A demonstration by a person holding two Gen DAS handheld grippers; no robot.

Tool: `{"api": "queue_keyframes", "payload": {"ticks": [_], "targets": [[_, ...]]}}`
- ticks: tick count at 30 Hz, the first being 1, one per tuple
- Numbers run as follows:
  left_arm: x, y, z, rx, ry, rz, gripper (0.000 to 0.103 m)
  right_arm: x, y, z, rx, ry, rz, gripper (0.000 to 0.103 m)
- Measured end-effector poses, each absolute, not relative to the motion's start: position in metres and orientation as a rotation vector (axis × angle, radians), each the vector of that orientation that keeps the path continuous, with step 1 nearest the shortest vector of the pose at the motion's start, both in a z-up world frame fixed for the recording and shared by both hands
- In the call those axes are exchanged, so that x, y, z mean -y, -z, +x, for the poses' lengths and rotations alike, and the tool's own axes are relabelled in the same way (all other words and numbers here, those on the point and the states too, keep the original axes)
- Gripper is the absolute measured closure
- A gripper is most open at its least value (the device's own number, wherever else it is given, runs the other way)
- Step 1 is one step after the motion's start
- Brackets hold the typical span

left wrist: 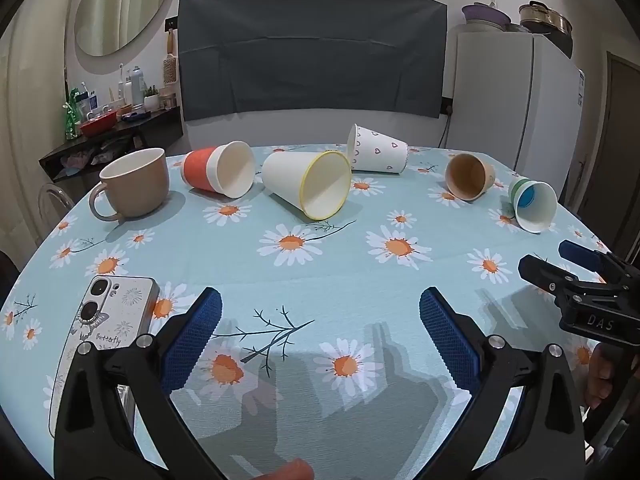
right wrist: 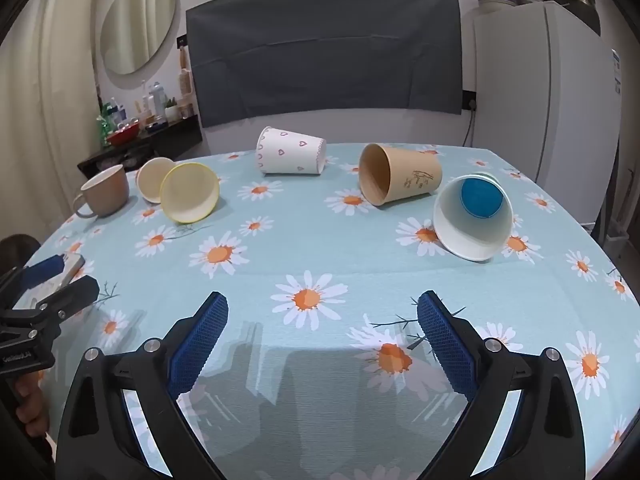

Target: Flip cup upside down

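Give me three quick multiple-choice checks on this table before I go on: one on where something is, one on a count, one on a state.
1. Where is the phone?
A. Beside the left gripper, near the table's front edge
B. Behind the mug
C. Inside a cup

2. How many paper cups lie on their sides?
A. Three
B. Five
C. Seven

3. How does the mug stand?
A. Upside down
B. On its side
C. Upright, mouth up

Answers:
1. A: the left wrist view shows the phone just left of that gripper's fingers.
2. B: the orange cup, the yellow-rimmed cup, the hearts cup, the brown cup and the blue-bottomed cup all lie tipped over.
3. C: its open rim faces up, with the handle at the side.
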State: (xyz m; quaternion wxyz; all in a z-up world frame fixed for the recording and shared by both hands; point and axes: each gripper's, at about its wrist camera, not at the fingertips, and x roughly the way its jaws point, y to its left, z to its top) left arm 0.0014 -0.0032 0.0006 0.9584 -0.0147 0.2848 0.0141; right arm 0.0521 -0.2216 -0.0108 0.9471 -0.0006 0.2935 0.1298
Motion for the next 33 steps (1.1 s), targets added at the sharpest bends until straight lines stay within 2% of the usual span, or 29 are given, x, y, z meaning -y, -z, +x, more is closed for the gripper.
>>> {"api": "queue_keyframes", "payload": {"ticks": [33], "targets": [[0.0015,0.0021,-0.0004,-0.584,-0.021,-0.034,0.006,0.2213,0.0125,0.0480,-0.602,-0.267,-0.006,0.011]]}}
